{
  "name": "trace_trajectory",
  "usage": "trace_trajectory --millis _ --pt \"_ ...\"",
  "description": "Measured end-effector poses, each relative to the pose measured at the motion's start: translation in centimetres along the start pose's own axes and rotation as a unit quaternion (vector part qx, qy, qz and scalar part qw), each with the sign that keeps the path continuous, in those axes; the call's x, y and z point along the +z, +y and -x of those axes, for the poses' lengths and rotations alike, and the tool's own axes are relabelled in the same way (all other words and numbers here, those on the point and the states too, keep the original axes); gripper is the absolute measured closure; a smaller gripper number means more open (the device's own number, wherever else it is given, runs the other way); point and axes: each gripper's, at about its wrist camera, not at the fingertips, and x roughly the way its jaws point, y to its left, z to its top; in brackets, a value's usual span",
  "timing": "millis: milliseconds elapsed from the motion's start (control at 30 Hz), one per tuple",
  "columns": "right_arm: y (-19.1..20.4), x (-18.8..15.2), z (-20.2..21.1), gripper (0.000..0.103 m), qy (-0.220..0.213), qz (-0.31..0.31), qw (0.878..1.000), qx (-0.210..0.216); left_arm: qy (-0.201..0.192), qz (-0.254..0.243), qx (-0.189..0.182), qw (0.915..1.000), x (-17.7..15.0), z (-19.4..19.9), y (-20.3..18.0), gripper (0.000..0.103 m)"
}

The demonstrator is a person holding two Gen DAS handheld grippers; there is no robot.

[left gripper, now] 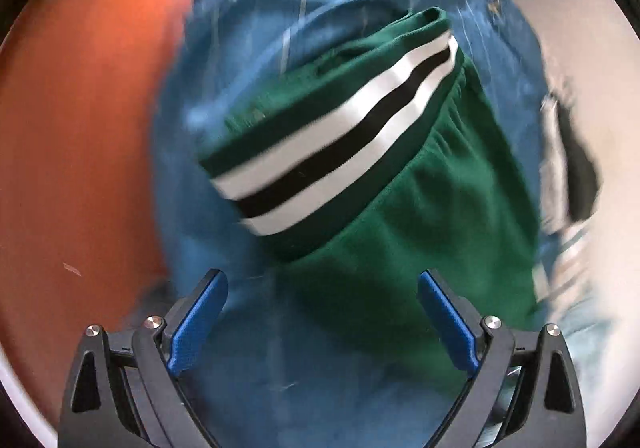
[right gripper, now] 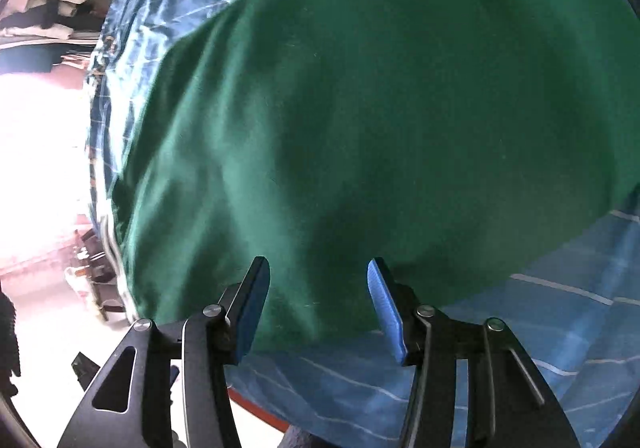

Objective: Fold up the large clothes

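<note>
Garment (right gripper: 380, 108) edge lies between open right gripper (right gripper: 318, 280) fingers on bedspread (right gripper: 520, 348).

Blue bedspread (right gripper: 540, 332), orange floor (left gripper: 80, 128)

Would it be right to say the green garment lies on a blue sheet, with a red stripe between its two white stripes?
No. The left wrist view shows the stripe between the white ones is black. The green garment does lie on the blue sheet.
</note>
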Motion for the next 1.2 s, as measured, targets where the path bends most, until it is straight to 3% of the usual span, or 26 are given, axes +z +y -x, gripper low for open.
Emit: trace_trajectory --millis 67,133,167,200,267,333,500,567,633,700,767,833,900,933,1033,1100,1200 --pt "0.1 0.3 -0.6 0.05 -0.001 0.002 1.0 -0.006 -0.015 0.031 -0.019 0.9992 0.7 -2.0 0.4 0.006" --pt "0.2 0.4 -1.2 0.05 0.0 0.008 1.0 -0.01 -0.057 0.04 -0.005 0.9976 1.5 -2.6 0.1 0.011" --pt "0.8 0.6 -1.5 0.05 0.0 0.012 1.0 -0.015 -0.089 0.03 0.01 0.9955 1.6 -2.1 -0.6 0.031" --pt "0.7 0.6 -1.5 0.05 0.0 0.012 1.0 -0.015 -0.106 0.013 0.029 0.9938 1.8 -1.6 -1.4 0.038" --pt "0.3 0.8 -0.8 0.05 0.0 0.013 1.0 -0.014 -0.136 -0.026 0.056 0.9887 1.7 -0.8 -3.7 0.067" --pt "0.7 0.7 -0.8 0.05 -0.004 0.011 1.0 -0.009 -0.161 -0.054 0.048 0.9843 2.2 0.8 -5.8 0.078" --pt "1.5 0.1 0.2 0.05 -0.013 0.006 1.0 0.014 -0.185 -0.092 -0.023 0.9781 7.0 3.3 -7.9 0.08" --pt "1.7 -0.1 0.6 0.05 -0.017 0.004 1.0 0.019 -0.175 -0.099 -0.053 0.9781 10.0 2.0 -8.0 0.081" --pt "1.4 -0.1 0.9 0.05 -0.02 -0.003 1.0 0.023 -0.155 -0.102 -0.053 0.9812 12.1 -0.6 -8.0 0.08" --pt "0.8 -0.2 1.3 0.05 -0.024 -0.012 0.999 0.024 -0.124 -0.099 -0.07 0.9848 13.3 -3.2 -7.0 0.068" --pt "0.1 -0.3 1.6 0.05 -0.027 -0.02 0.999 0.022 -0.081 -0.085 -0.113 0.9866 14.0 -5.6 -6.1 0.047" --pt "-0.8 -0.5 1.9 0.05 -0.03 -0.031 0.999 0.02 -0.085 -0.08 -0.136 0.9839 14.0 -6.1 -6.1 0.037" --pt "-1.5 -0.4 1.8 0.05 -0.029 -0.037 0.999 0.016 -0.095 -0.084 -0.131 0.9832 14.3 -6.3 -7.1 0.037" --pt "-1.9 -0.5 1.7 0.05 -0.028 -0.039 0.999 0.012 -0.103 -0.085 -0.123 0.9834 14.1 -6.2 -7.5 0.037" --pt "-2.5 -0.4 1.3 0.05 -0.024 -0.044 0.999 0.006 -0.137 -0.108 -0.068 0.9824 14.0 -5.8 -10.1 0.069" --pt "-2.5 -0.3 1.2 0.05 -0.023 -0.055 0.998 0.013 -0.161 -0.138 -0.043 0.9763 14.0 -4.7 -12.3 0.075" --pt "-2.3 -0.2 1.5 0.05 -0.028 -0.058 0.998 0.016 -0.195 -0.17 -0.055 0.9642 15.1 -1.5 -15.7 0.079"
